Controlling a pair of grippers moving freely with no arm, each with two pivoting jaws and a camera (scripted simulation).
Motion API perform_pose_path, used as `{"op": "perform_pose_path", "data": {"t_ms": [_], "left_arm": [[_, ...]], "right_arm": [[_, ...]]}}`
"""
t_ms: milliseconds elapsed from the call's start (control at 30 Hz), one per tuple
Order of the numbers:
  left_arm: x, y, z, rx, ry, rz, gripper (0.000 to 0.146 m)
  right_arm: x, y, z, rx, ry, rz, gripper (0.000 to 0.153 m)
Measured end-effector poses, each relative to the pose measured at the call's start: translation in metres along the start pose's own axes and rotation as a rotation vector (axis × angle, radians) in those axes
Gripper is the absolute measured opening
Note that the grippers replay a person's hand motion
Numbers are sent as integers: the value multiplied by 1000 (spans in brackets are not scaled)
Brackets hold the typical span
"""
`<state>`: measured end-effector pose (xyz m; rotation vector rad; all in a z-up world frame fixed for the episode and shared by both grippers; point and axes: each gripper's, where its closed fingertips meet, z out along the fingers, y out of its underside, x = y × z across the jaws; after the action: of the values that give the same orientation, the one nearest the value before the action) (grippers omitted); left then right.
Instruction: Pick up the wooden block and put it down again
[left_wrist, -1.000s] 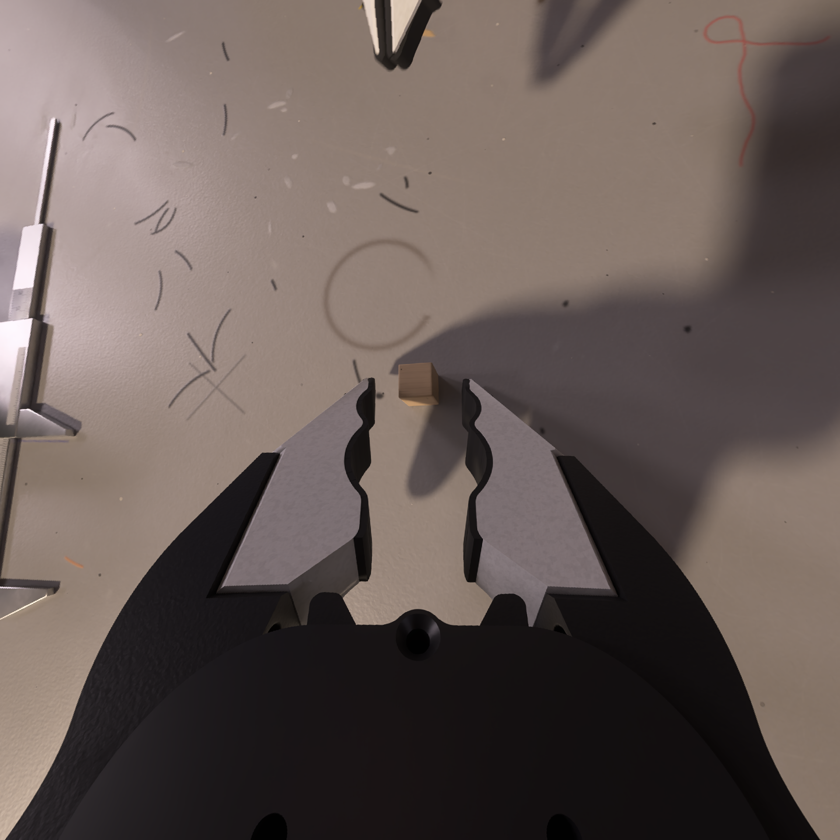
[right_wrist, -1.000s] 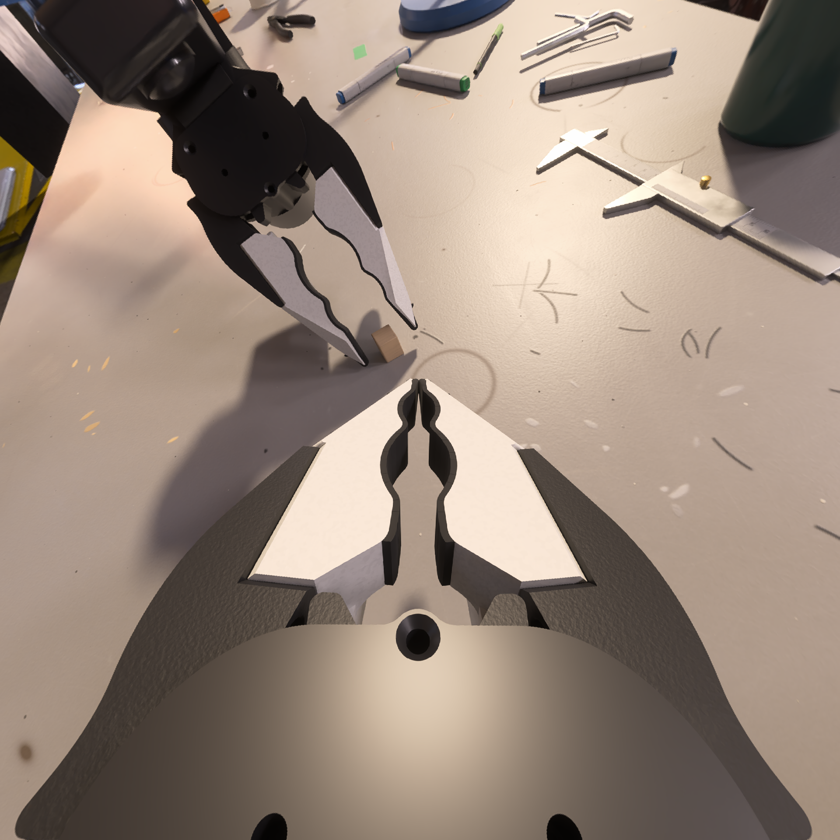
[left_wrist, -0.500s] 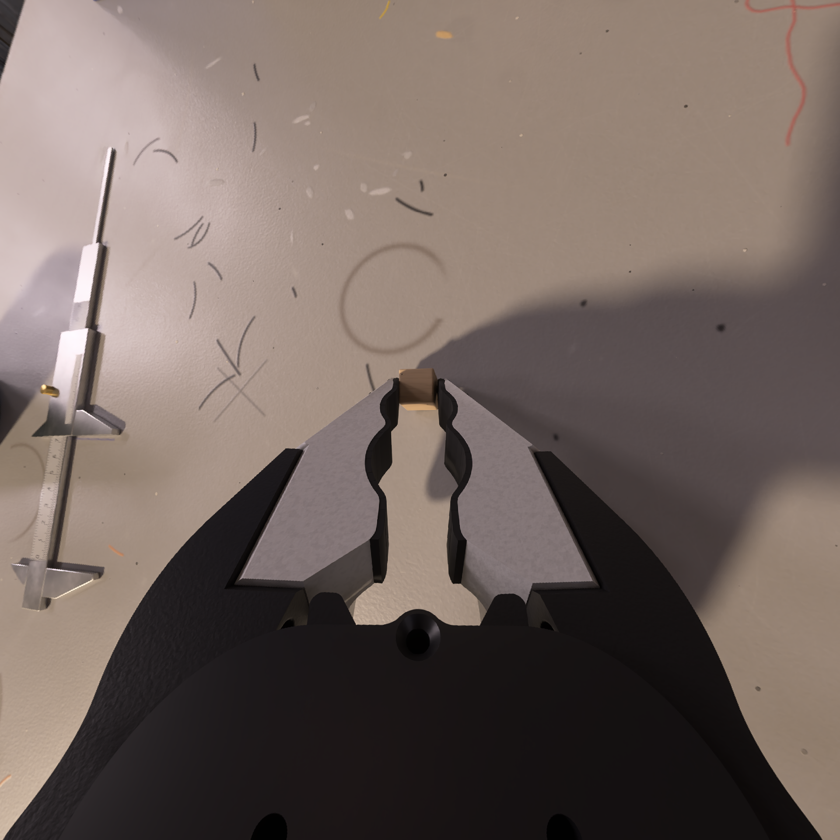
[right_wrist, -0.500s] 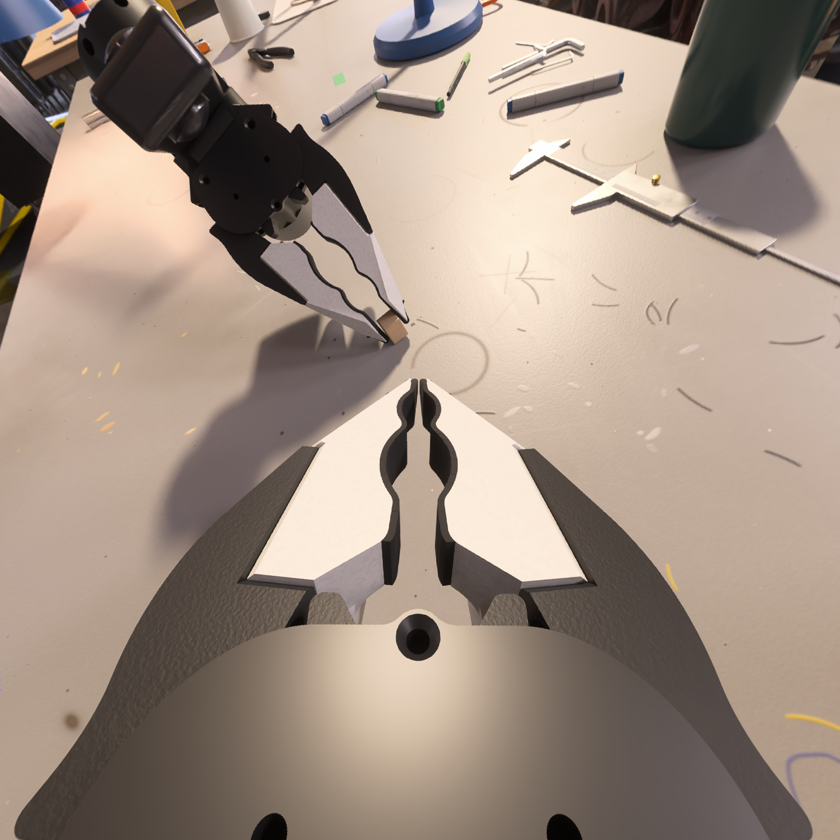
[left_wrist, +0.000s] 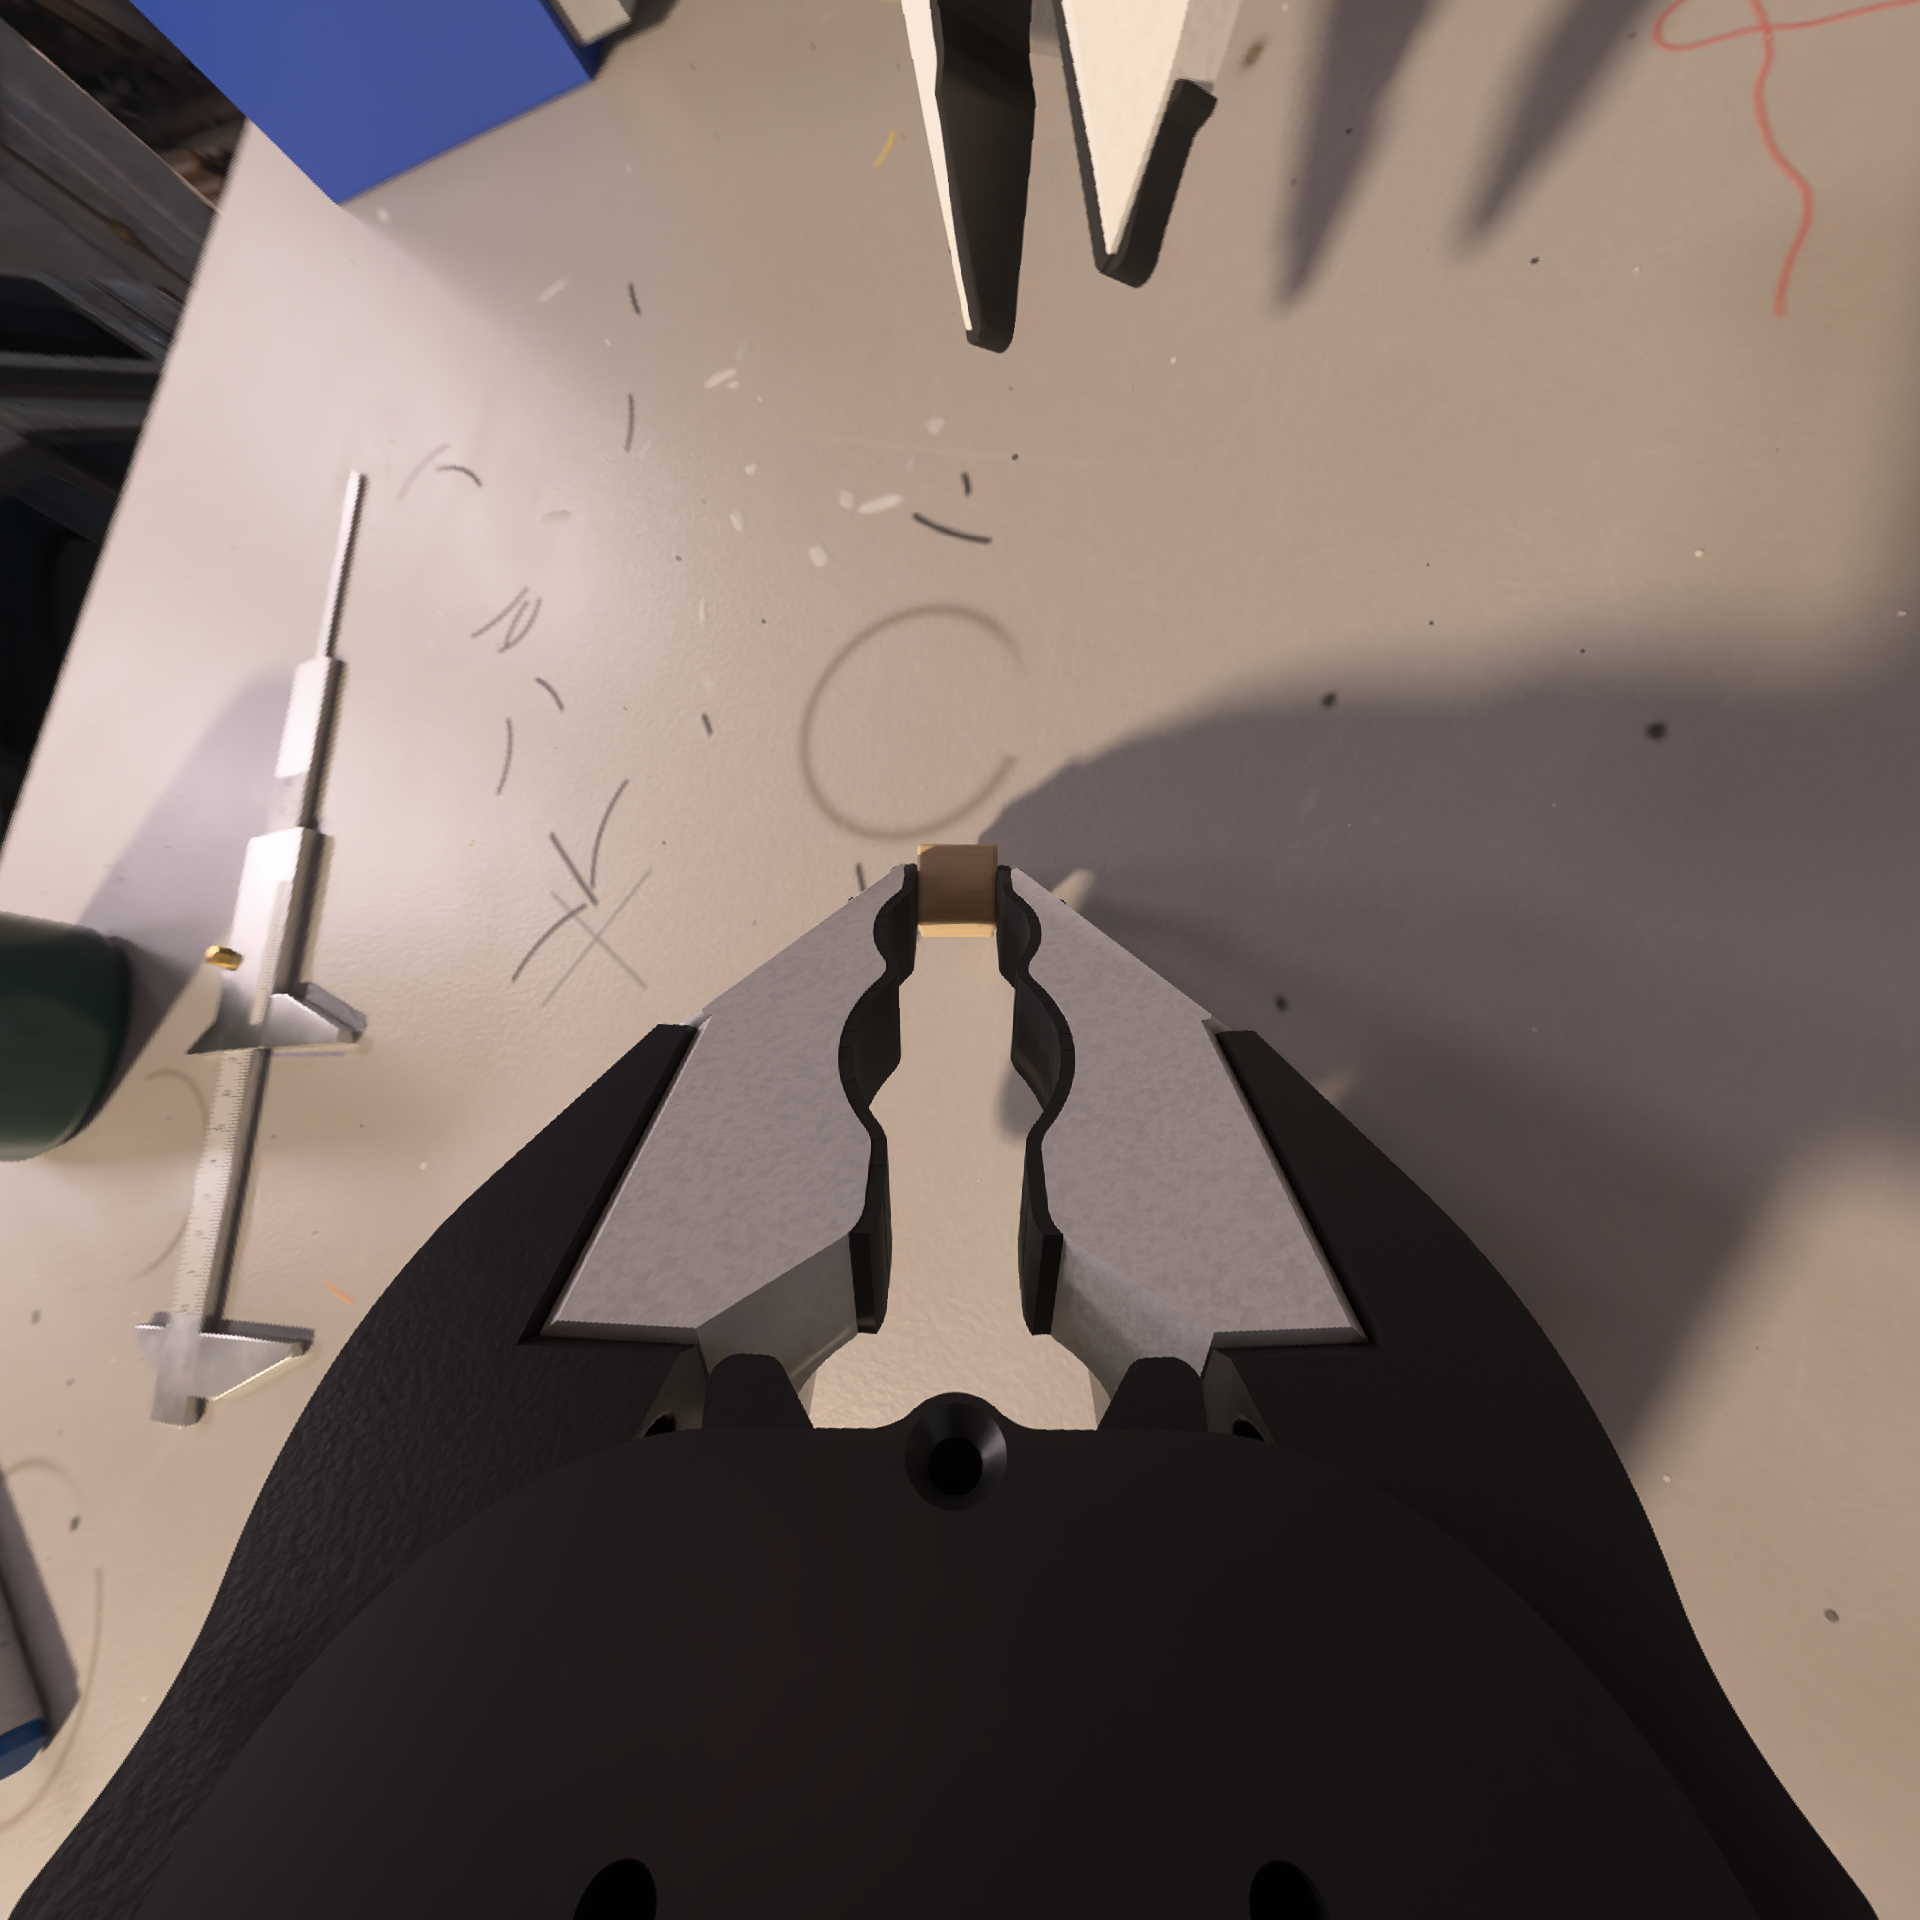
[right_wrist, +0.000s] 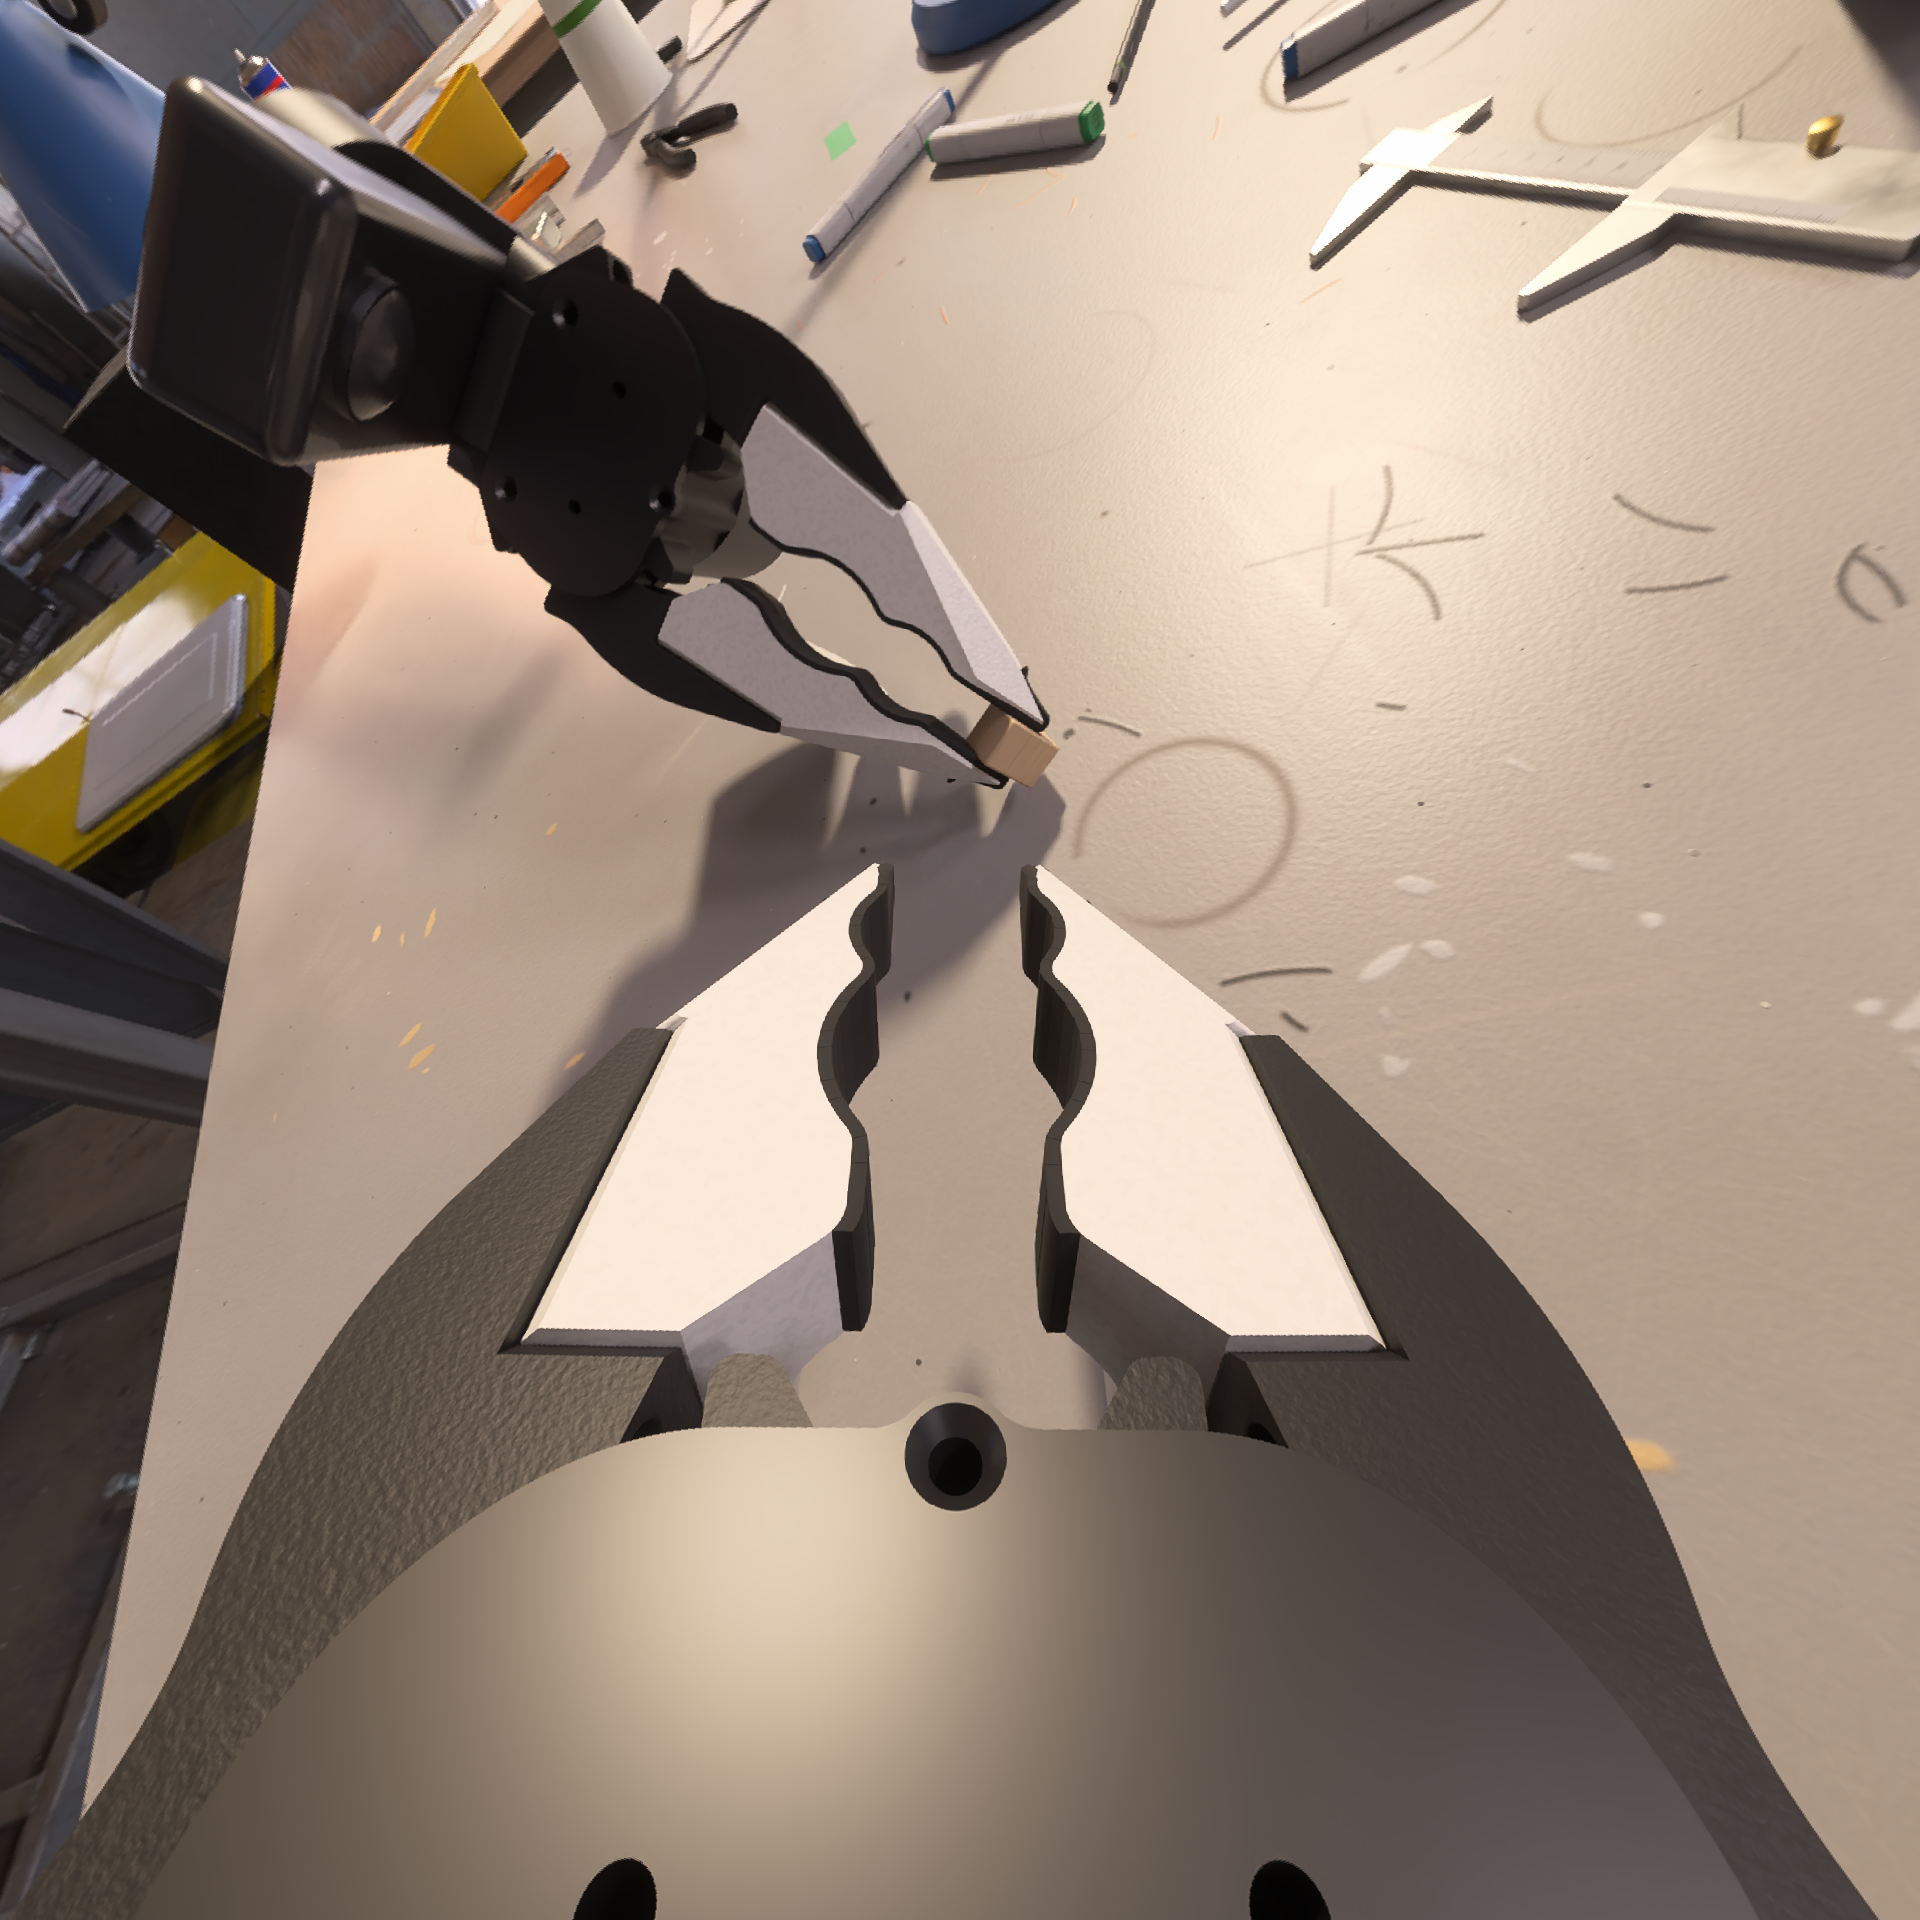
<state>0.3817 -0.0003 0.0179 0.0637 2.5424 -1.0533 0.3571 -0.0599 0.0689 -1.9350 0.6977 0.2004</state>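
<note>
The small wooden block (left_wrist: 957, 889) is pinched between the tips of my black left gripper (left_wrist: 957, 883), held above the beige table. In the right wrist view the same block (right_wrist: 1013, 750) sits at the tips of the left gripper (right_wrist: 1013, 753), clear of its shadow on the table. My tan right gripper (right_wrist: 956, 883) is open and empty, its tips just short of the block. It also shows at the top of the left wrist view (left_wrist: 1049, 301), facing the left one.
A metal caliper (left_wrist: 260, 935) lies to the left, also seen far right (right_wrist: 1662, 197). A dark green cylinder (left_wrist: 52, 1049) and blue box (left_wrist: 416, 83) stand at the table's left side. Markers (right_wrist: 997, 130) lie farther off. A pencilled circle (right_wrist: 1184, 831) marks the table.
My left gripper shut on the block and lifted it off the table. My right gripper opened and moved closer to the block.
</note>
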Motion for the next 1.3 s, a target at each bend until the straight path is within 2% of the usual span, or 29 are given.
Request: {"op": "perform_pose_path", "data": {"t_ms": [600, 733, 867, 1300], "left_arm": [[0, 5, 3, -40, 133, -97, 14], [0, 5, 3, -47, 119, -79, 14], [1, 3, 1, -35, 125, -101, 14], [2, 6, 2, -81, 132, -156, 14]], "right_arm": [[11, 1, 15, 10, -42, 11, 20], [19, -1, 26, -41, -5, -43, 19], [23, -8, 34, -36, -23, -47, 18], [23, -7, 37, -27, -50, -25, 14]]}}
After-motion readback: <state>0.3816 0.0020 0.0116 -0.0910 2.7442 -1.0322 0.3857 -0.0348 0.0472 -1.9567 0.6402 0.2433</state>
